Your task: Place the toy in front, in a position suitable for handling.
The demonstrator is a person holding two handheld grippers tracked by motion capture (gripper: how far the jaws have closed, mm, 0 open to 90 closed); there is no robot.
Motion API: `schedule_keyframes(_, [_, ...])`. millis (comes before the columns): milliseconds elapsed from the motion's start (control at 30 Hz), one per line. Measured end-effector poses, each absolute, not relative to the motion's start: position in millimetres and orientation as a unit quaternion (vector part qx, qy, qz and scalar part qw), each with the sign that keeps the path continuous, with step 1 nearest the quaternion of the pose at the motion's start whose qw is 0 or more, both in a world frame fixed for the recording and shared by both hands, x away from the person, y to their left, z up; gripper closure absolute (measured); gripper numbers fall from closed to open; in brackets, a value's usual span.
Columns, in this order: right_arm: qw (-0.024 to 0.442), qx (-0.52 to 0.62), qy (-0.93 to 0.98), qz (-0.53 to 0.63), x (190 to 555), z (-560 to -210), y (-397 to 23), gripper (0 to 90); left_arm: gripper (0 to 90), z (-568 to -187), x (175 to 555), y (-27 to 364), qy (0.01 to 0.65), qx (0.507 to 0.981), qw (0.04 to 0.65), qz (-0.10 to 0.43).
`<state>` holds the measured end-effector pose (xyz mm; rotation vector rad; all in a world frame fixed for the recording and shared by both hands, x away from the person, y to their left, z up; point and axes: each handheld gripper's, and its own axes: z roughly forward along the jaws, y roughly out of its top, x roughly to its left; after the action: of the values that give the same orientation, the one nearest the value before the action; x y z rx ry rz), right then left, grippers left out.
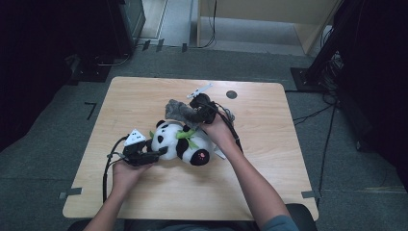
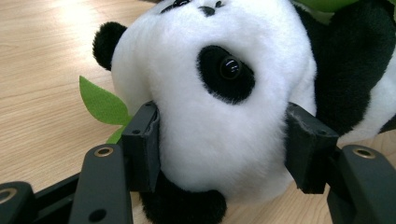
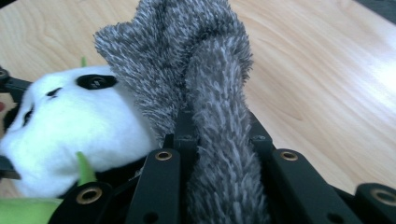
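On the wooden table (image 1: 144, 91), the left tool (image 1: 155, 153) clasps the plush panda (image 1: 180, 142); the right tool (image 1: 196, 114) grips grey fuzzy cloth (image 1: 178, 110).

Dim, murky surroundings in the high view, soft overhead light on the wooden table (image 1: 144, 96). Glare patches on the wood in both gripper views. Close fur of the plush panda (image 2: 219, 116) slightly soft, edges blurred.

Between the left claw's (image 2: 219, 154) matt black plastic jaws sits a soft plush panda (image 2: 219, 116) with a glossy eye; the right claw (image 3: 219, 135) pinches fuzzy grey cloth (image 3: 196, 60) above the smooth pale wood table (image 1: 144, 91).
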<state>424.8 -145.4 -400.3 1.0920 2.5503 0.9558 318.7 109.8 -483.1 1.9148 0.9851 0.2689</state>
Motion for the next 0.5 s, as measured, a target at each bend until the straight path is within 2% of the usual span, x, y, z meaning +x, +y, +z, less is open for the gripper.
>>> schedule_keyframes(300, [0.116, 0.39, 0.856, 0.319, 429, -394, -168, 74.3, 37.4, -484, 319, 111, 0.4, 0.779, 0.47, 0.107])
schedule_keyframes(500, [0.116, 0.379, 0.849, 0.349, 423, -377, -168, 74.2, 36.3, -485, 319, 111, 0.401, 0.778, 0.471, 0.107])
